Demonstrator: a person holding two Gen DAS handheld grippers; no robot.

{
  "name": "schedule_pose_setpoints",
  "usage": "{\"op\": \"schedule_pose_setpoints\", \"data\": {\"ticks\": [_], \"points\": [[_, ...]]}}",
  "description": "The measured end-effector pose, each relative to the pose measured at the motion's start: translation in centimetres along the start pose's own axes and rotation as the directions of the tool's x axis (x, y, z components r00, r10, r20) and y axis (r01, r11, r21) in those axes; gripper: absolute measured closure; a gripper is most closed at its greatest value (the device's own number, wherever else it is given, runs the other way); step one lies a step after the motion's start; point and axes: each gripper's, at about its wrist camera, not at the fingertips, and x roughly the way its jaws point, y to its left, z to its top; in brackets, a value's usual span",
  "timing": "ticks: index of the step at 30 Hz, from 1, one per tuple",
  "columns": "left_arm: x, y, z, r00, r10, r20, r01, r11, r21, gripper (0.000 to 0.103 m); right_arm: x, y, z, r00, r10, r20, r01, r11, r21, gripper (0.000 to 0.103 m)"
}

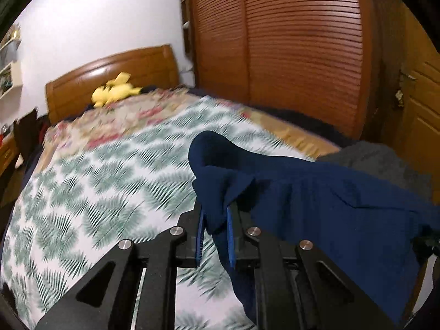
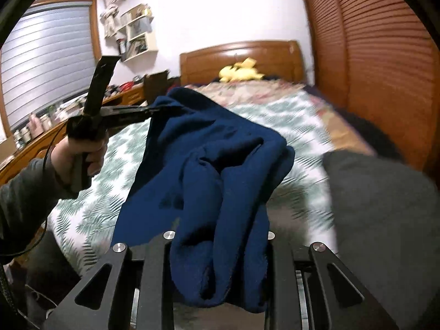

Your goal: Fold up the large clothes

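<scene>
The navy blue fleece garment point(image 2: 209, 170) hangs in the air above the bed point(image 1: 90, 192), over its foot end and toward the wardrobe-side edge, bunched and draped rather than spread. The left tool point(image 1: 215, 220) is clamped on a gathered edge of it, the cloth pinched between its blue-lined pads point(image 1: 230, 236). The right tool point(image 2: 220, 250) has cloth heaped over its front, so its jaws are hidden and I cannot tell whether it grips or only carries the fabric. To do this step well, I judge the two tools should find matching corners or a shoulder seam, draw apart until the cloth hangs flat, then lower it onto the fern-print sheet point(image 1: 115, 170) with the far hem touching first so no folds get trapped beneath. A pinch on a single layer would make that easier than the thick wad now held. A dark grey garment point(image 2: 385, 220) lies at the wardrobe-side edge of the bed near the foot, close enough to snag. A yellow plush toy point(image 1: 114, 92) sits by the wooden headboard point(image 1: 82, 82), well apart, and louvred wardrobe doors point(image 1: 288, 41) run along the side. No brand, label or readable writing shows on anything.
</scene>
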Motion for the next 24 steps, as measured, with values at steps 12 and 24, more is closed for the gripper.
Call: {"op": "schedule_pose_setpoints", "data": {"ticks": [12,24], "points": [[3.6,-15.1,9.7,0.976,-0.185,0.113,0.175,0.981,0.088,0.089,-12.8,-10.7,1.6,0.952,-0.295,0.084,0.295,0.955,0.01,0.078],[8.5,-24.1,8.2,0.96,-0.27,-0.077,0.281,0.936,0.213,0.08,-16.3,-15.9,-2.8,0.865,-0.498,-0.055,0.499,0.847,0.183,0.054]]}}
